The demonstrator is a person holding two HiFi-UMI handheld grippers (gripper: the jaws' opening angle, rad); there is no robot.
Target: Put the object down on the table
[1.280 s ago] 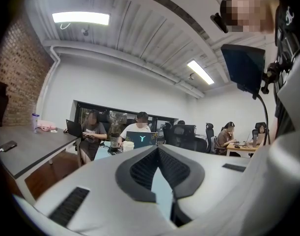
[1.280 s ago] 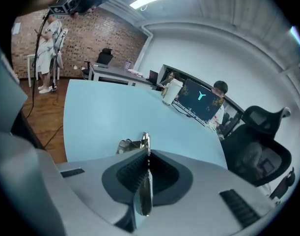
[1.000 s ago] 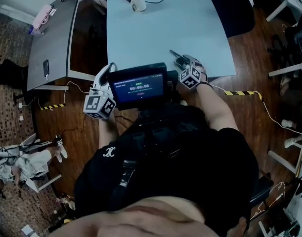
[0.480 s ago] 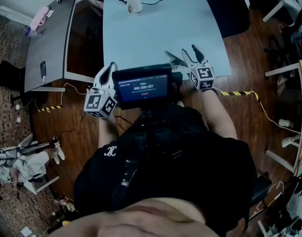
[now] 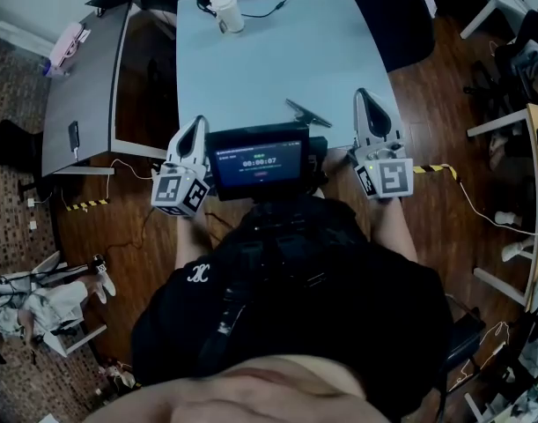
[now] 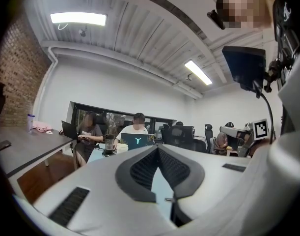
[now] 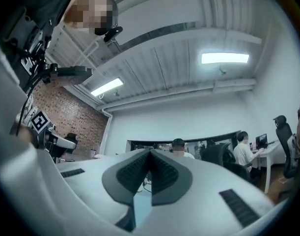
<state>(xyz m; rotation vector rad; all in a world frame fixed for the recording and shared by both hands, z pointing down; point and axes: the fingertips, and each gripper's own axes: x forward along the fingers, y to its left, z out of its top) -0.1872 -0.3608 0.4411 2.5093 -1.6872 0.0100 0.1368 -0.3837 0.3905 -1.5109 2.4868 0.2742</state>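
Head view: the person's torso and a chest-mounted screen (image 5: 258, 160) cover the middle of the table's (image 5: 269, 60) near edge. The table's far edge is cut off by the frame top. The object (image 5: 307, 113) lies on the tabletop close to the near edge, right of centre, touched by neither gripper. It is dark, thin, flat and elongated, and lies at a slant; it is too small and dim to say what it is. Left gripper (image 5: 198, 120) sits off the table's near-left corner. Right gripper (image 5: 364, 93) is at the near-right corner, just beside the object but apart from it. A cup (image 5: 224, 11) stands near the far-left corner.

Left gripper view: the camera tilts up at ceiling and room, so the object is out of sight. The left gripper (image 6: 157, 149) has its tips touching, with nothing between them. A small bit shows low in the gap behind the pads; I cannot tell what it is.

Right gripper view: also tilted up, object not visible. The right gripper (image 7: 150, 154) has its jaws pressed together, with nothing held. The gripper body hides the tabletop below.
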